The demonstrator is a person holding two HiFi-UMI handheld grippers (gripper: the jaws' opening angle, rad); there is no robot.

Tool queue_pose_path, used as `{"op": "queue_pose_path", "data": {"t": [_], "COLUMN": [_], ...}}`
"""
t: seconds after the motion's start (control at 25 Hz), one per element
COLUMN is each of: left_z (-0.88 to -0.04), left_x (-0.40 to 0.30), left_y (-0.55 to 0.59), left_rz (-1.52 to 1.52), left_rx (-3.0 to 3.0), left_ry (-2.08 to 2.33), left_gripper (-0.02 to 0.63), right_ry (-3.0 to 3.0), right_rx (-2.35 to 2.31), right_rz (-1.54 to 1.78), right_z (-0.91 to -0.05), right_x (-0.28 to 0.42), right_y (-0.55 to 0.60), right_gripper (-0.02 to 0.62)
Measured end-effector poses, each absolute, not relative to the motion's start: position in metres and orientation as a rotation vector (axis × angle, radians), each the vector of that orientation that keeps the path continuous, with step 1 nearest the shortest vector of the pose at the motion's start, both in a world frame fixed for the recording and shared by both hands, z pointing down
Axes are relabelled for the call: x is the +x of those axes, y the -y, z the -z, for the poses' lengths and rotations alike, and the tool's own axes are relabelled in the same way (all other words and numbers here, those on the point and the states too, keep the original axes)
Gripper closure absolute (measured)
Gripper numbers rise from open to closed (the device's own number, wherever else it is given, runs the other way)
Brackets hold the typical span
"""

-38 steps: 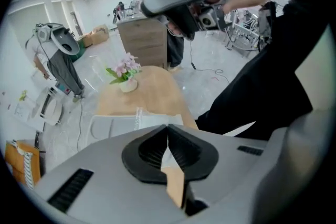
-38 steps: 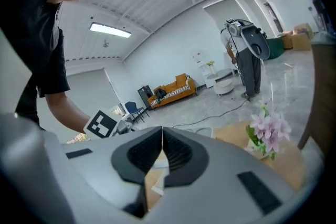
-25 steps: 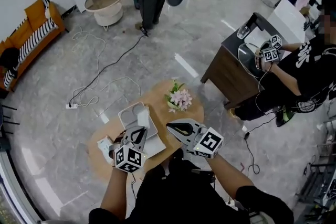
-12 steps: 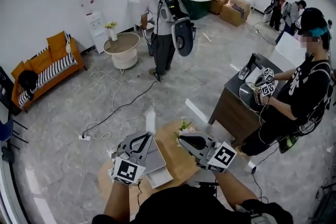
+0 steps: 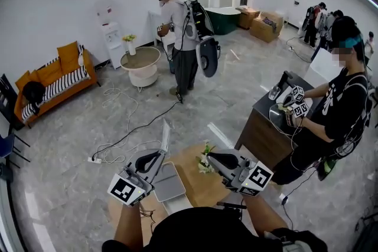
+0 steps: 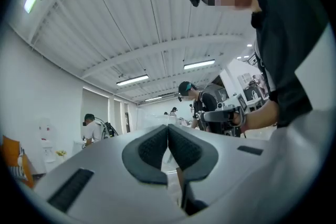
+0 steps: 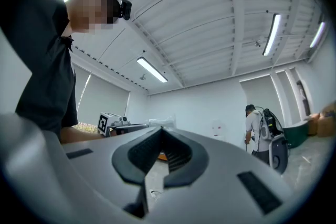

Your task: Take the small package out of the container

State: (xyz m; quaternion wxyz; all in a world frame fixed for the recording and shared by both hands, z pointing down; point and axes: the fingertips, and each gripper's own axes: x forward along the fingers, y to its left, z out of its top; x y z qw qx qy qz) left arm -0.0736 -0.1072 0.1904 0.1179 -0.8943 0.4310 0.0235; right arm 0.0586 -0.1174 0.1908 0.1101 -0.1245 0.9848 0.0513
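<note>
Left gripper [image 5: 158, 154], right gripper [image 5: 211, 157]: both pressed together, empty | advice: tip down over near pale grey rectangular container [image 5: 171, 186], spread early.

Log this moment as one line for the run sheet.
left claw: shut on small package, clear of container | right claw: shut, empty | container: on table

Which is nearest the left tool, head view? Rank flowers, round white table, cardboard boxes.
1. Flowers, just right of the left tool gripping the small package.
2. Round white table, mid-room.
3. Cardboard boxes, far wall.
</note>
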Motion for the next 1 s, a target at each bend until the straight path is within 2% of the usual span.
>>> {"op": "queue_pose_path", "data": {"t": [0.24, 1.0], "left_z": [-0.187, -0.214], "left_x": [-0.094, -0.078], "left_y": [0.105, 0.121], "left_rz": [-0.301, -0.312], "left_rx": [-2.7, -2.803], "left_ry": [-1.216, -1.221], "left_gripper": [0.588, 0.588], "right_ry": [-2.897, -2.93], "right_rx": [-0.354, -0.3], "right_rz": [-0.132, -0.048], "right_z": [-0.192, -0.207], "right_x": [0.05, 0.054], "right_y": [0.116, 0.13], "right_gripper": [0.583, 0.584]}}
